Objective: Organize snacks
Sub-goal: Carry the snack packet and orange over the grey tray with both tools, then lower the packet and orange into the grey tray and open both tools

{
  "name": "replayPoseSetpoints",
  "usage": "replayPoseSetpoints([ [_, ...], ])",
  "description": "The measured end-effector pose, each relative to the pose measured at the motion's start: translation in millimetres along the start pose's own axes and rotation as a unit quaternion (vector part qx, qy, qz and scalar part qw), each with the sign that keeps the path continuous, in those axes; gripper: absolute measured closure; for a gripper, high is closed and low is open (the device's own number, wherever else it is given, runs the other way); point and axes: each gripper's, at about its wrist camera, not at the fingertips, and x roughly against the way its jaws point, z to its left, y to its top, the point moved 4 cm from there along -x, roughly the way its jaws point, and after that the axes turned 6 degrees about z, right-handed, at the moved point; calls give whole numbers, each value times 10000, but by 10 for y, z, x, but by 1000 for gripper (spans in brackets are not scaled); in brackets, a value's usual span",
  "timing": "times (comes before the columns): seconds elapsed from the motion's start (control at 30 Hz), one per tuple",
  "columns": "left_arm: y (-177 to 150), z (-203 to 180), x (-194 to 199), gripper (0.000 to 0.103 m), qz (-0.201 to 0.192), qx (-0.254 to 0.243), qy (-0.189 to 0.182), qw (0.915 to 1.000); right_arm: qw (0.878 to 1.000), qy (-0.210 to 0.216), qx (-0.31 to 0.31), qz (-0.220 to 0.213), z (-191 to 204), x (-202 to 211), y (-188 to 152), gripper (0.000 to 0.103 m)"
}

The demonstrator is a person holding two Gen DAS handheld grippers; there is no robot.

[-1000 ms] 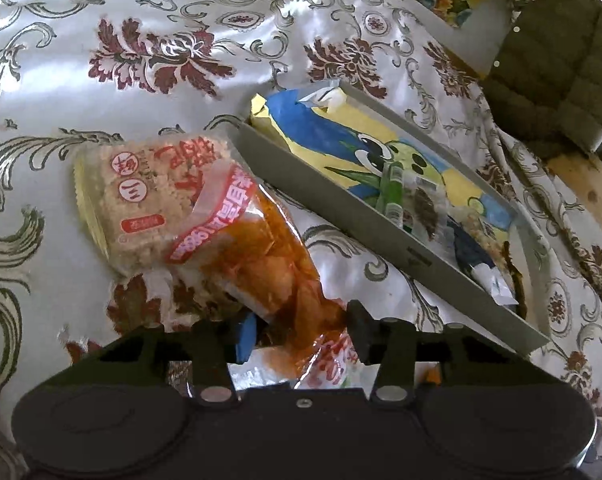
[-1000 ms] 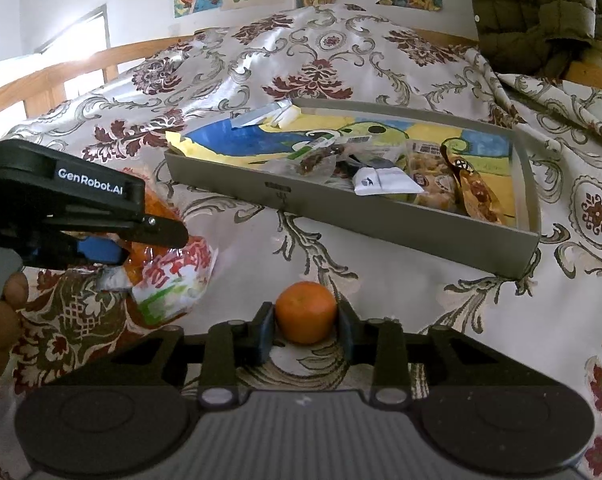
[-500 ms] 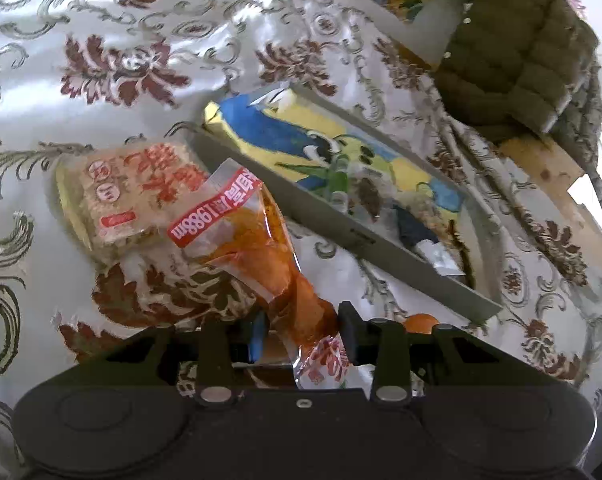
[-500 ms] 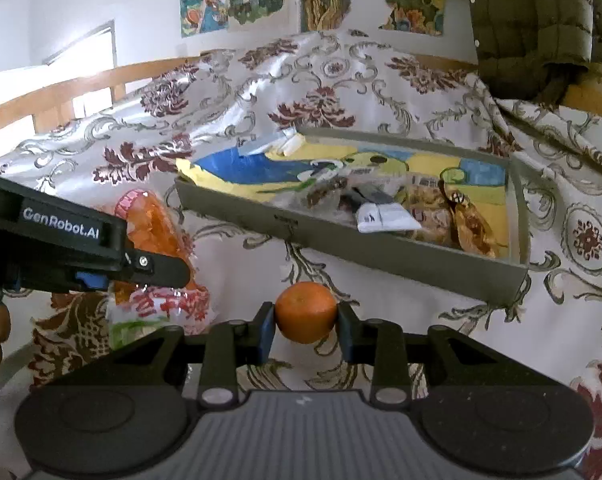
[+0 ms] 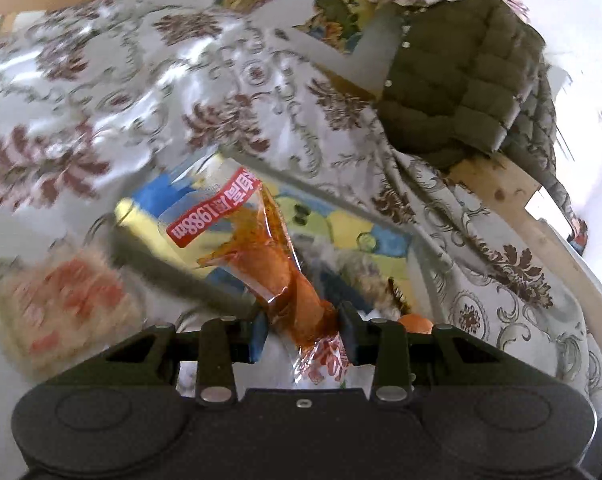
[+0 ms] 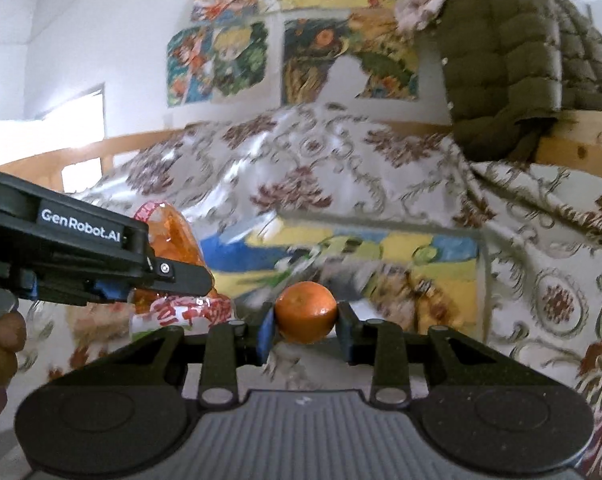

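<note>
My left gripper point(image 5: 301, 330) is shut on an orange snack packet point(image 5: 261, 248) with a red label, lifted off the cloth and standing up in front of the grey tray point(image 5: 173, 276). The same packet point(image 6: 173, 236) shows in the right wrist view behind the left gripper's black body point(image 6: 85, 248). My right gripper point(image 6: 305, 328) is shut on a small orange tangerine point(image 6: 305, 312), held above the cloth before the tray point(image 6: 483, 264). The tray has a cartoon lining and holds several small wrapped snacks. A pale rice-cracker packet point(image 5: 61, 300) lies on the cloth at the left, blurred.
A floral satin cloth point(image 5: 101, 100) covers the surface. A dark green padded jacket point(image 5: 461, 80) hangs over a wooden rail at the back right. Cartoon posters point(image 6: 229, 60) hang on the wall behind. A person's fingers point(image 6: 1, 344) hold the left gripper's handle.
The left gripper closed on the orange packet and raised it off the cloth, toward the tray. The right gripper lifted with the tangerine; both views tilted upward.
</note>
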Motion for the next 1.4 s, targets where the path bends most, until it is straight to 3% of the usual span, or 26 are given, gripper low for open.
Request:
replayPoseSetpoints([
  [0.17, 293, -167, -308, 64, 25, -115, -90, 9999, 9994, -241, -180, -159, -258, -177, 123, 67],
  [0.33, 486, -294, -662, 64, 153, -116, -123, 9997, 9975, -486, -517, -29, -597, -338, 134, 66],
  [0.67, 442, -612, -1104, 64, 509, -418, -340, 9972, 9931, -755, -869, 230, -925, -459, 56, 66],
  [0.87, 357, -680, -1201, 63, 611, -671, -24, 9959, 9926, -854, -807, 313, -897, -448, 38, 66],
  [1.3, 346, -716, -1189, 62, 666, -782, 83, 9947, 9918, -881, -818, 426, -892, -467, 8, 65],
  [1.4, 347, -706, -1186, 52, 693, -784, 160, 9944, 9919, -902, -797, 413, -887, -462, 11, 61],
])
